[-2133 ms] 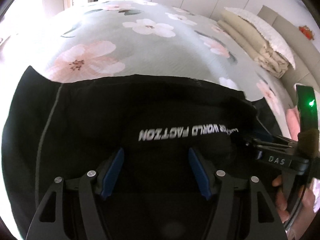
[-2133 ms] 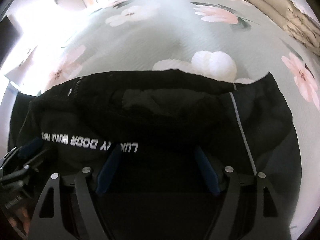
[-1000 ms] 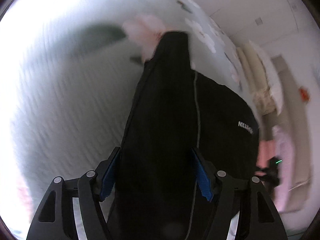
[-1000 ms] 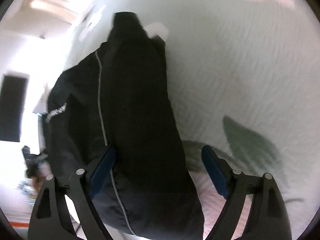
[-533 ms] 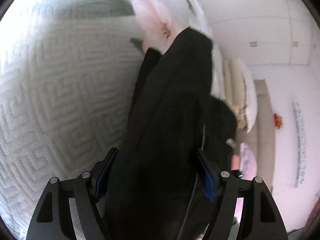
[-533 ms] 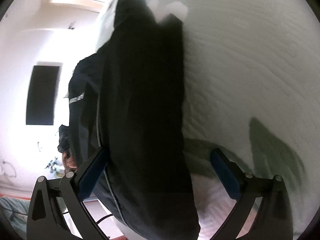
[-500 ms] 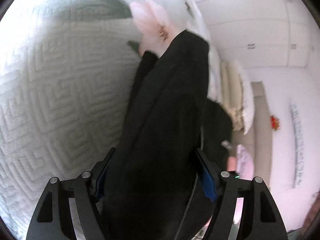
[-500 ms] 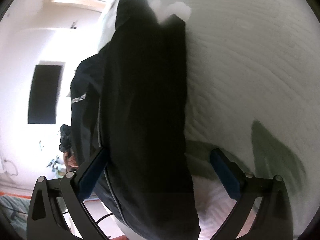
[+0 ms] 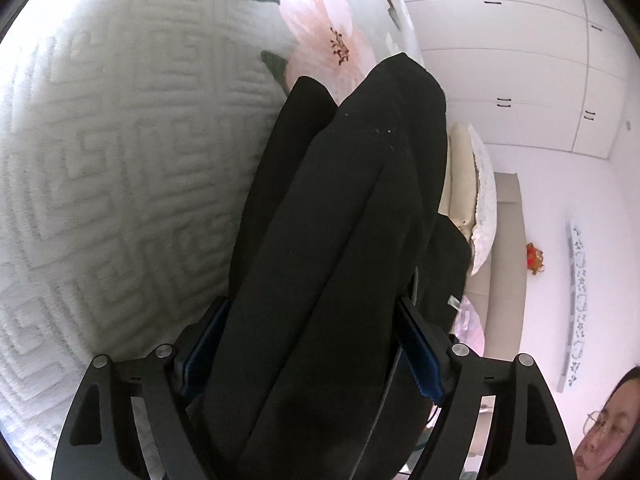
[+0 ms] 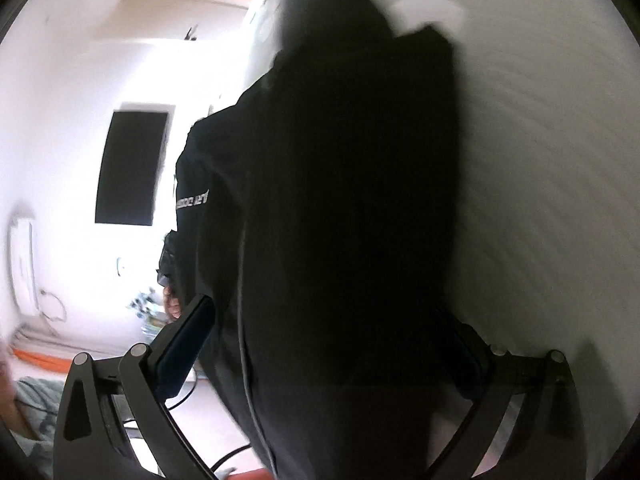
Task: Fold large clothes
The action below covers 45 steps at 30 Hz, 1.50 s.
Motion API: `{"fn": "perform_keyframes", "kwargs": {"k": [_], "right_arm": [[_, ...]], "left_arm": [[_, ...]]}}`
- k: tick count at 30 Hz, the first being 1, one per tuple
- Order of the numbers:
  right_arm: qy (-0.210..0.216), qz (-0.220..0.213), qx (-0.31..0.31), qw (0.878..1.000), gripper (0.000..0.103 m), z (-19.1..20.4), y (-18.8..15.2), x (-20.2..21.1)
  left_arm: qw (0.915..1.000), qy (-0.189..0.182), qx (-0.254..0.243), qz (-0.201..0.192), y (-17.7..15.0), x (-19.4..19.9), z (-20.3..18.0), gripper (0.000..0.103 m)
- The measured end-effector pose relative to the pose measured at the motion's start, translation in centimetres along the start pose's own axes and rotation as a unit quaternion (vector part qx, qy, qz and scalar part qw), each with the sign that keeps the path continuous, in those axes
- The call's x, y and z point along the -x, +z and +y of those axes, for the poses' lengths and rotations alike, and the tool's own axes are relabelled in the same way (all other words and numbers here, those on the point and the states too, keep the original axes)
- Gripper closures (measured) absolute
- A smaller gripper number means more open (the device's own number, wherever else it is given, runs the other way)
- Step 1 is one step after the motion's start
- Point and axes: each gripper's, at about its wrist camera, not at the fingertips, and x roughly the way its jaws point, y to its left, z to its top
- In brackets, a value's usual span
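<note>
A black garment (image 9: 352, 200), folded into a thick long bundle, lies on the pale green quilted bed cover (image 9: 100, 160). My left gripper (image 9: 310, 350) straddles one end of the bundle. Its jaws are opening, and the cloth fills the gap between the blue pads (image 9: 200, 344). In the right wrist view the same garment (image 10: 340, 160) is blurred, with white lettering on its side. My right gripper (image 10: 324, 352) stands wide open around the other end. Its left pad (image 10: 184, 344) is just clear of the cloth, and its right pad is hidden in shadow against the bed cover (image 10: 560, 200).
Cream folded bedding (image 9: 460, 184) is stacked at the head of the bed, with white wardrobes (image 9: 520, 60) behind it. A person (image 9: 600, 440) is at the lower right. Past the bed edge I see a hand (image 10: 172, 300), a dark wall panel (image 10: 128, 168) and the floor.
Both grippers have rolled and sunk closer to the bed, from above the garment's front to its two ends. Both pairs of jaws have widened around the bundle.
</note>
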Motion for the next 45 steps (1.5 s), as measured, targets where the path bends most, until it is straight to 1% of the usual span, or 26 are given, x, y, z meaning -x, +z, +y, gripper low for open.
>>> {"fn": "perform_keyframes", "kwargs": {"k": [1, 2, 3, 4, 5, 6, 7, 11, 14, 16, 18, 20, 22, 23, 25, 28, 31, 34, 37, 39, 40, 41, 42, 43, 44, 45], "right_arm": [[-0.012, 0.000, 0.009, 1.000, 0.000, 0.5, 0.1, -0.4], [-0.028, 0.001, 0.019, 0.999, 0.006, 1.0, 0.2, -0.6], [-0.040, 0.000, 0.025, 0.999, 0.010, 1.3, 0.1, -0.5], [-0.056, -0.004, 0.031, 0.998, 0.022, 1.6, -0.1, -0.2], [-0.058, -0.011, 0.029, 0.998, 0.033, 1.5, -0.3, 0.5], [-0.058, -0.019, 0.027, 0.998, 0.038, 1.6, -0.7, 1.0], [-0.064, -0.025, 0.031, 0.997, 0.045, 2.0, -0.9, 1.2], [-0.132, -0.043, 0.066, 0.988, 0.057, 5.8, -1.7, 1.4], [-0.150, -0.066, 0.085, 0.983, 0.061, 9.9, -2.6, 1.7], [-0.162, -0.070, 0.105, 0.979, 0.062, 13.0, -3.5, 1.5], [-0.173, -0.071, 0.133, 0.973, 0.062, 17.2, -4.8, 0.5], [-0.169, -0.076, 0.147, 0.972, 0.062, 20.9, -6.2, -0.7], [-0.163, -0.080, 0.157, 0.971, 0.062, 24.2, -7.3, -2.2], [-0.158, -0.082, 0.163, 0.970, 0.062, 26.3, -8.1, -3.6], [-0.146, -0.081, 0.171, 0.971, 0.062, 29.6, -9.1, -6.3], [-0.126, -0.072, 0.175, 0.974, 0.062, 33.6, -10.5, -11.3], [-0.112, -0.057, 0.172, 0.977, 0.062, 36.0, -11.2, -16.3], [-0.109, -0.035, 0.163, 0.980, 0.062, 36.7, -11.1, -22.2], [-0.113, -0.012, 0.146, 0.983, 0.062, 36.5, -11.1, -25.9], [-0.122, 0.001, 0.137, 0.983, 0.062, 35.4, -11.5, -27.3], [-0.130, 0.010, 0.126, 0.983, 0.062, 34.3, -11.4, -28.8], [-0.145, 0.020, 0.114, 0.983, 0.061, 32.8, -11.4, -30.5], [-0.164, 0.028, 0.101, 0.981, 0.059, 31.2, -11.4, -31.6], [-0.183, 0.030, 0.086, 0.979, 0.054, 29.6, -11.3, -32.3], [-0.190, 0.033, 0.059, 0.979, 0.046, 27.3, -11.3, -32.7], [-0.171, 0.026, 0.025, 0.985, 0.042, 25.1, -11.6, -31.9]], "left_arm": [[1.0000, 0.006, 0.001, -0.004, -0.1, -0.1, -0.2, 0.022], [0.9997, 0.017, -0.006, -0.013, -0.2, 0.1, -0.5, 0.028], [0.9989, 0.034, -0.024, -0.022, -0.6, 0.0, -1.3, 0.043], [0.9969, 0.053, -0.051, -0.030, -1.2, 0.0, -2.2, 0.049], [0.9943, 0.063, -0.075, -0.041, -1.8, 0.3, -3.1, 0.058], [0.9929, 0.060, -0.087, -0.054, -2.5, 0.9, -3.8, 0.064], [0.9925, 0.046, -0.091, -0.067, -3.0, 1.6, -4.3, 0.067], [0.9905, 0.007, -0.105, -0.089, -4.6, 3.2, -6.7, 0.075], [0.9872, -0.009, -0.129, -0.093, -5.4, 5.1, -9.0, 0.078], [0.9841, -0.026, -0.145, -0.100, -5.6, 7.7, -10.1, 0.080], [0.9813, -0.036, -0.154, -0.109, -5.5, 10.6, -10.5, 0.080], [0.9786, -0.041, -0.161, -0.121, -5.0, 14.3, -10.6, 0.081], [0.9758, -0.046, -0.165, -0.136, -4.5, 19.8, -9.9, 0.081], [0.9749, -0.044, -0.168, -0.140, -4.1, 21.8, -9.9, 0.081], [0.9726, -0.025, -0.181, -0.144, -3.6, 26.4, -9.4, 0.081], [0.9707, -0.006, -0.187, -0.151, -2.7, 32.0, -7.9, 0.081], [0.9691, 0.017, -0.186, -0.161, -2.0, 37.4, -5.4, 0.081], [0.9705, 0.025, -0.167, -0.172, -1.4, 40.8, -2.1, 0.081], [0.9736, 0.038, -0.143, -0.174, -0.5, 42.1, 2.5, 0.081], [0.9781, 0.048, -0.116, -0.166, 0.6, 42.0, 6.1, 0.081], [0.9804, 0.062, -0.097, -0.160, 1.4, 41.7, 8.5, 0.081], [0.9823, 0.065, -0.077, -0.158, 2.0, 41.4, 10.6, 0.080], [0.9841, 0.053, -0.055, -0.160, 2.7, 41.1, 13.2, 0.080], [0.9848, 0.049, -0.018, -0.166, 3.5, 40.6, 16.4, 0.080], [0.9851, 0.039, 0.014, -0.167, 4.0, 40.4, 19.1, 0.076], [0.9864, 0.011, 0.043, -0.158, 4.4, 40.0, 21.6, 0.072]]}}
